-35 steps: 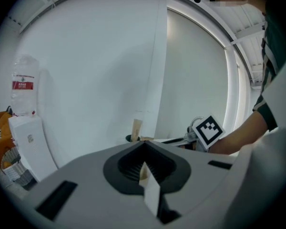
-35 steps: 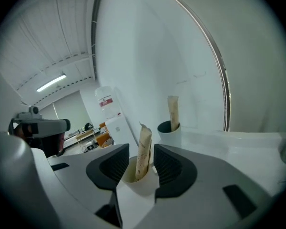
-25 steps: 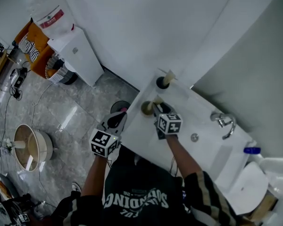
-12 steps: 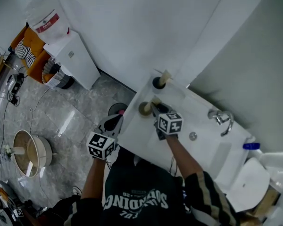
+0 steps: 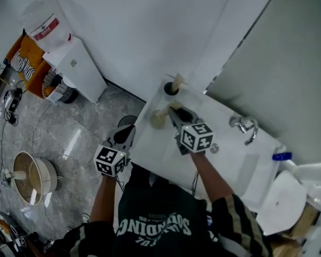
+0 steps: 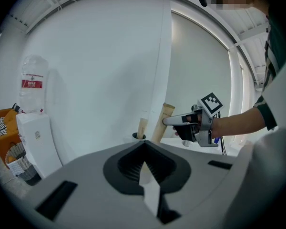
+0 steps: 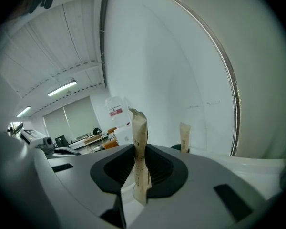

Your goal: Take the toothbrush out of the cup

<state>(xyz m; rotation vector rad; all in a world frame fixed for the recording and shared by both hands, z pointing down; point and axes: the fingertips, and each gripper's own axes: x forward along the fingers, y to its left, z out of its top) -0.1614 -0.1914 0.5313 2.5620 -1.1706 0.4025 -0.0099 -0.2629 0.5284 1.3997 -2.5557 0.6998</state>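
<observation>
A toothbrush in a tan paper sleeve [image 7: 139, 151] stands upright between the jaws of my right gripper [image 7: 136, 185], which are closing on it and pinch it. In the head view the right gripper [image 5: 173, 112] holds the toothbrush [image 5: 164, 112] raised above the tan cup [image 5: 156, 123] at the left end of the white counter [image 5: 230, 162]. The left gripper view shows the same toothbrush [image 6: 162, 122] hanging from the right gripper [image 6: 168, 121]. My left gripper [image 5: 125, 134] hovers off the counter's left edge, jaws together and empty.
A second wrapped toothbrush [image 5: 176, 82] stands in a dark cup [image 5: 169, 89] at the counter's far corner against the wall. A chrome tap [image 5: 245, 126] is to the right. A white water dispenser [image 5: 75, 63] stands on the floor at the left.
My right gripper has closed on the toothbrush and risen with it, lifting it up from the tan cup. The left gripper has stayed where it was.
</observation>
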